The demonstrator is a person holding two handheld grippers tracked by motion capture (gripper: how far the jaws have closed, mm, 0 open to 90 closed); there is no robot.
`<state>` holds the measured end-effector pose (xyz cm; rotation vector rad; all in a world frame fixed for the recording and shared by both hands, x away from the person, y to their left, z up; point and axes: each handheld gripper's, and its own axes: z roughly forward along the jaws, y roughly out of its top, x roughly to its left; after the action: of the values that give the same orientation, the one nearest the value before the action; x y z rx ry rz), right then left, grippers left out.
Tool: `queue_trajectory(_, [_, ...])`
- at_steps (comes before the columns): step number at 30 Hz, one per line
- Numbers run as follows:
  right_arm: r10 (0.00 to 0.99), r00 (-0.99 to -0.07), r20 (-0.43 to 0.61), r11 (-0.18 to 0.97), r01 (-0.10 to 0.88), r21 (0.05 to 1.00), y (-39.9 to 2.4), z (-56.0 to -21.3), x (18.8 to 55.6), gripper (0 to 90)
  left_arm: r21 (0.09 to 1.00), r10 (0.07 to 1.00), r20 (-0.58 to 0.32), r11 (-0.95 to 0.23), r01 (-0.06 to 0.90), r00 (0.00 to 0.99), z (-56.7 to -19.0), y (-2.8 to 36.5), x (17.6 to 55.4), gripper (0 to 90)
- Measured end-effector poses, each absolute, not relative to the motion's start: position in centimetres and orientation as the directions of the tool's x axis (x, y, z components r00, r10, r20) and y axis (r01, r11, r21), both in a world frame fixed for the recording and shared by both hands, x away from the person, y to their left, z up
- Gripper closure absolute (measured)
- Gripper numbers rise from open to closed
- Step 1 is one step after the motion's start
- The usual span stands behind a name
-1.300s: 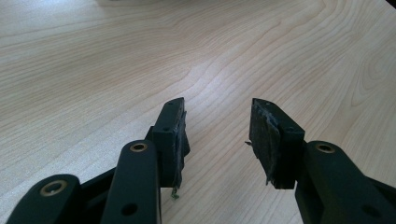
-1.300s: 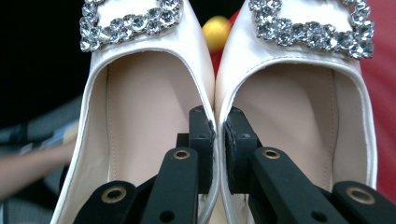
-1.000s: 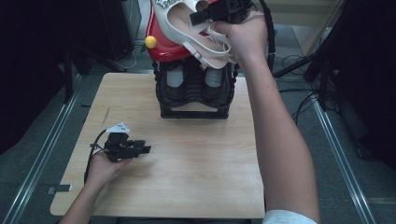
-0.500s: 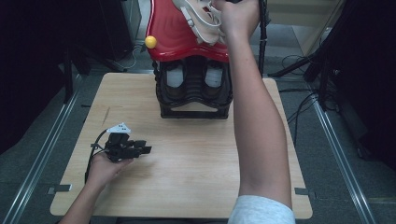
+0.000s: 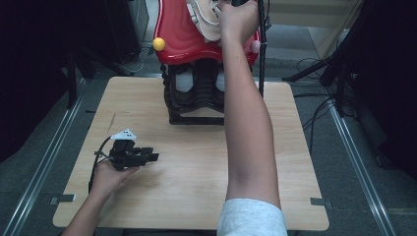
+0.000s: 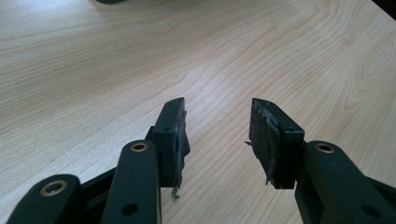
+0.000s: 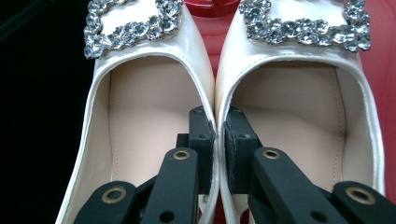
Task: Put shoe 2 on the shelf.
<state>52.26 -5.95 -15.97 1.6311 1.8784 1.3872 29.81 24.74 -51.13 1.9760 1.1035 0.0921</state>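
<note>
Right now your right arm is stretched long and nearly straight across the bench (image 5: 196,187), forearm passing over the black stand (image 5: 194,96), with the right hand (image 5: 238,19) raised at the far end above the red rack (image 5: 182,42). Its right gripper (image 7: 219,128) points into a pair of white shoes (image 7: 149,112), and the fingers (image 7: 201,135) are clenched on the two inner walls where the shoes meet, one finger inside each shoe, pinching both walls together. Just beyond the fingertips, the jewelled buckles (image 7: 128,23) sit on the shoes' uppers, and red rack surface shows in the gap past them. Your left hand (image 5: 110,174) rests low on the near-left part of the bench, wrist flat, holding the left gripper (image 6: 217,135) level with the wood; its fingers (image 6: 175,133) are released, standing apart with bare wood between them.
</note>
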Motion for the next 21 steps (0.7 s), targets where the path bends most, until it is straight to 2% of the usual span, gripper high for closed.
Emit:
queue_trajectory(8, [0.893,-0.268,0.361,-0.133,0.609,0.782,-4.8,-16.3,52.5,81.8,0.705,0.725,-0.318,-0.251,0.664,0.611,-51.1,24.7,29.8,56.3])
queue_trajectory(16, [0.912,-0.258,0.32,-0.1,0.616,0.781,-3.7,-16.7,52.7,80.2,0.705,0.724,-0.318,-0.252,0.663,0.612,-51.1,24.7,29.8,56.3])
queue_trajectory(21, [0.898,-0.273,0.346,-0.11,0.621,0.776,-4.0,-16.6,52.8,74.3,0.704,0.724,-0.315,-0.254,0.663,0.613,-51.1,24.6,29.8,56.3])
